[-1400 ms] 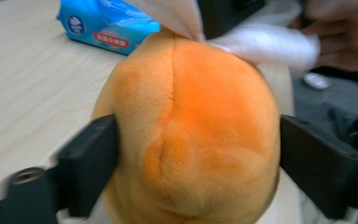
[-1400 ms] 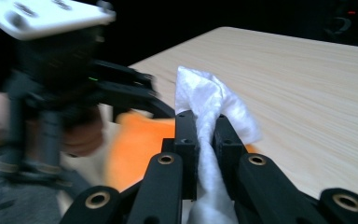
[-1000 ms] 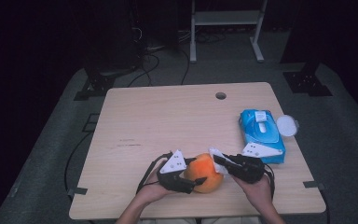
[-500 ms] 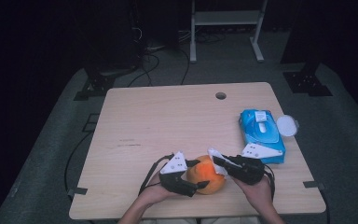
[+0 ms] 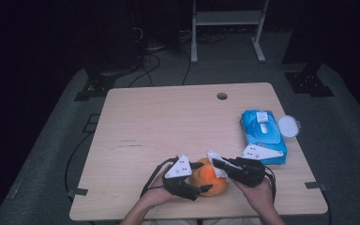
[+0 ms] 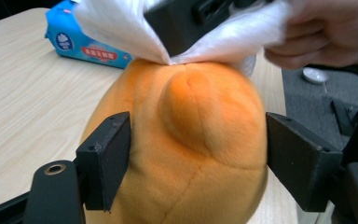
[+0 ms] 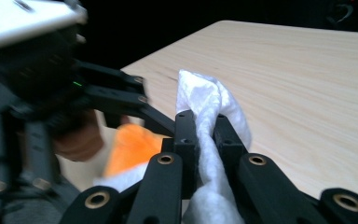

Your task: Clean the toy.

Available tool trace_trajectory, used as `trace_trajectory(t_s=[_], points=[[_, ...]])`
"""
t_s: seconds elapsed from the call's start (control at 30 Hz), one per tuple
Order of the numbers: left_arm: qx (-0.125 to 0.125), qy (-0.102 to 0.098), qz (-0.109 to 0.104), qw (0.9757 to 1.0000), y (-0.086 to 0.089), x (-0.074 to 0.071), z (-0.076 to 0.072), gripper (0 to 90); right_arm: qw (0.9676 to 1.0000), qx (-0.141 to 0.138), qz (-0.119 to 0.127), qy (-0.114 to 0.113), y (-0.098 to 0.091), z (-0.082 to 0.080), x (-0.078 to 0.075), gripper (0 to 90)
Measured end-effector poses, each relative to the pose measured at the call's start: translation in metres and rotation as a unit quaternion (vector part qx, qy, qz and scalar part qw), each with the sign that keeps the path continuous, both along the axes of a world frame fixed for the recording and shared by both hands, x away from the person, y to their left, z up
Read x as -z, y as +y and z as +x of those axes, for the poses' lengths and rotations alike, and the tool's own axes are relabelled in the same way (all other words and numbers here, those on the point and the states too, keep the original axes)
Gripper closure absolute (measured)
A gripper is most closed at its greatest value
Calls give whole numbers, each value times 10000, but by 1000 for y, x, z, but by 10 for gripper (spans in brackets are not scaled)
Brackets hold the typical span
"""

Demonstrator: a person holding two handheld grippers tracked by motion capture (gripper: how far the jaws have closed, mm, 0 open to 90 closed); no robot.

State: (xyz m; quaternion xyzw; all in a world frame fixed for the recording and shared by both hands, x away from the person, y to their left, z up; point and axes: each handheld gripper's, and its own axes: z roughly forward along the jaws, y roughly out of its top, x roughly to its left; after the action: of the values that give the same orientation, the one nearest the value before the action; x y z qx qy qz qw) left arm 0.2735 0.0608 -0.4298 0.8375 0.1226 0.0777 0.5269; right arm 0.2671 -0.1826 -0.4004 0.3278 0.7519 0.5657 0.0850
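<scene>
An orange plush toy (image 5: 209,180) rests near the table's front edge, between the jaws of my left gripper (image 5: 205,176). In the left gripper view both pads (image 6: 105,163) touch the plush toy's (image 6: 186,140) sides; these jaws have just been opening a little, with the toy still between them. My right gripper (image 5: 215,163) comes in from the right, shut on a white wipe (image 5: 214,157). The wipe (image 6: 116,28) lies against the top of the toy. In the right gripper view the wipe (image 7: 205,98) is pinched between the jaws of the right gripper (image 7: 205,126).
A blue pack of wipes (image 5: 262,133) lies at the right of the wooden table (image 5: 168,122), with a white round lid (image 5: 288,125) beside it at the table's edge. A cable hole (image 5: 222,96) sits near the far edge. Dark floor and stands surround the table.
The right gripper with the wipe has shifted slightly toward the near side over the plush toy. The left hand and the toy stay in place.
</scene>
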Motion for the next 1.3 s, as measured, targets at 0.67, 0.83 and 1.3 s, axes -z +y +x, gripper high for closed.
trace_trajectory(t_s=[0.67,0.83,1.3], points=[[240,65,170,9995,5,0,2,297,9997,225,-65,26,-10,6,2,822],[350,-85,322,9988,4,-1,-4,297,9993,-116,-300,-201,10,-4,-3,822],[21,262,-24,9997,25,-1,14,294,9996,189,154,118,-19,10,6,823]])
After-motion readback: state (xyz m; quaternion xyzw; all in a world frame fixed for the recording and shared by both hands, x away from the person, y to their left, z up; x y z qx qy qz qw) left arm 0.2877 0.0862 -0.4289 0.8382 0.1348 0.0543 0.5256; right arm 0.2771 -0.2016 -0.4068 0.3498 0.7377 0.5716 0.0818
